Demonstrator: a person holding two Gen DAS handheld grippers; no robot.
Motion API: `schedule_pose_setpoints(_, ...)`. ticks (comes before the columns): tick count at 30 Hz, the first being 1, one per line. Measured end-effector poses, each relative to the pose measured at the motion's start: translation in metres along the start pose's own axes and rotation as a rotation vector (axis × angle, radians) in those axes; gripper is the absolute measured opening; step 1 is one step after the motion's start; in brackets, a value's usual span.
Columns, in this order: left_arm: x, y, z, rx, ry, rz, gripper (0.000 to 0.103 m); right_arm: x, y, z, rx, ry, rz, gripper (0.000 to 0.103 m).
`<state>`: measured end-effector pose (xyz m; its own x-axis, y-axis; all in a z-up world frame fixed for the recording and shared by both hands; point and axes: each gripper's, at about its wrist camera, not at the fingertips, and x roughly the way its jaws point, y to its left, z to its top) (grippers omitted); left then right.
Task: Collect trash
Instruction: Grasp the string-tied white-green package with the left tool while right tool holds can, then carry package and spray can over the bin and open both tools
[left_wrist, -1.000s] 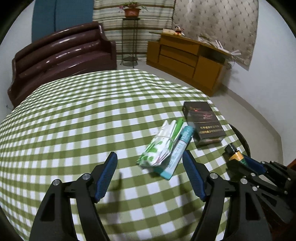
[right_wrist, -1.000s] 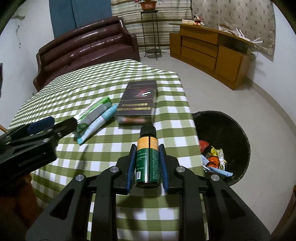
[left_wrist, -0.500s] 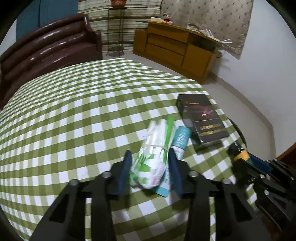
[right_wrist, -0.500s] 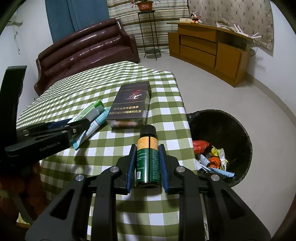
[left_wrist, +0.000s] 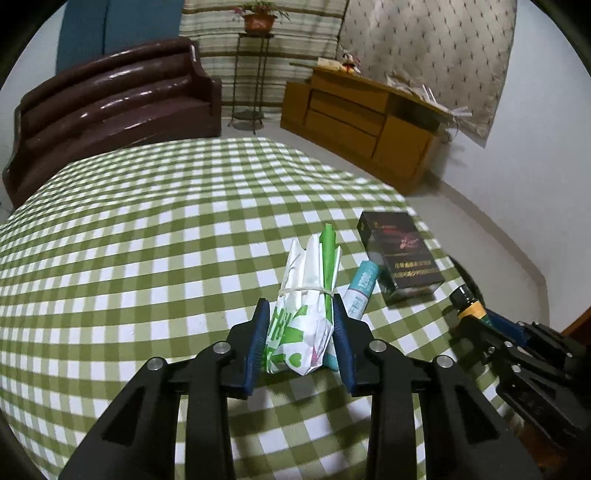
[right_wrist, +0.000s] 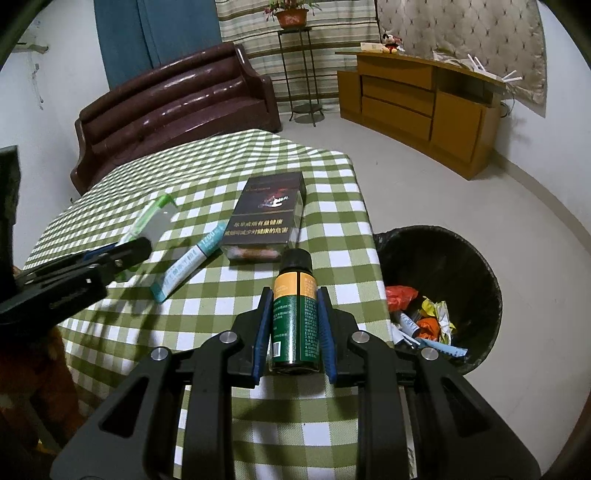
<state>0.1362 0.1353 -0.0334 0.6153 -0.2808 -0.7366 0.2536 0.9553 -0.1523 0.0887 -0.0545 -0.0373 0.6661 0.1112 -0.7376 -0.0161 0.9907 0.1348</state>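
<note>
Bin-wise, your right gripper (right_wrist: 294, 328), clamped on the green-and-orange bottle (right_wrist: 294, 314), is nearer the black trash basket (right_wrist: 476, 258) off its right, while your left gripper (left_wrist: 300, 339) pinches the rubber-banded white-and-green wrapper bundle (left_wrist: 303, 306) lengthwise over the table.

Right wrist view. The right gripper (right_wrist: 294, 325) clamps a small green bottle (right_wrist: 293, 317) with an orange band and black cap, upright between its blue pads (right_wrist: 263, 332). Beyond it, on the green checked tablecloth (right_wrist: 325, 206), lie a dark carton (right_wrist: 267, 218) and, just to its left, a slim teal box (right_wrist: 192, 264). At far left the left gripper (right_wrist: 122, 254) holds a white and green packet (right_wrist: 151, 219) raised off the cloth. On the floor beside the table's right edge stands a black bin (right_wrist: 476, 266) containing wrappers (right_wrist: 424, 317).
</note>
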Motion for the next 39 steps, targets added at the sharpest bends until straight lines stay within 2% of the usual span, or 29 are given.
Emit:
schedule_pose_setpoints(7, -0.027, -0.018, 0.001, -0.011, -0.067, -0.024, 0.034, -0.014, -0.011, 0.007, 0.006, -0.045, -0.027, 0.023)
schedule_pose_setpoints(12, -0.027, -0.046, 0.001, 0.022, -0.079, -0.058, 0.034, -0.024, -0.032, 0.015, 0.027, -0.082, -0.068, 0.023)
schedule_pose_setpoints(21, -0.005, -0.107, 0.006, 0.082, -0.079, -0.115, 0.034, -0.031, -0.086, 0.022, 0.08, -0.121, -0.161, 0.023)
schedule_pose_setpoints(25, 0.007, -0.129, 0.011, 0.111, -0.091, -0.118, 0.034, -0.029, -0.108, 0.022, 0.105, -0.125, -0.185, 0.023)
schedule_pose_setpoints(39, 0.051, -0.186, 0.019, 0.173, -0.06, -0.106, 0.034, -0.014, -0.149, 0.022, 0.147, -0.121, -0.2, 0.023)
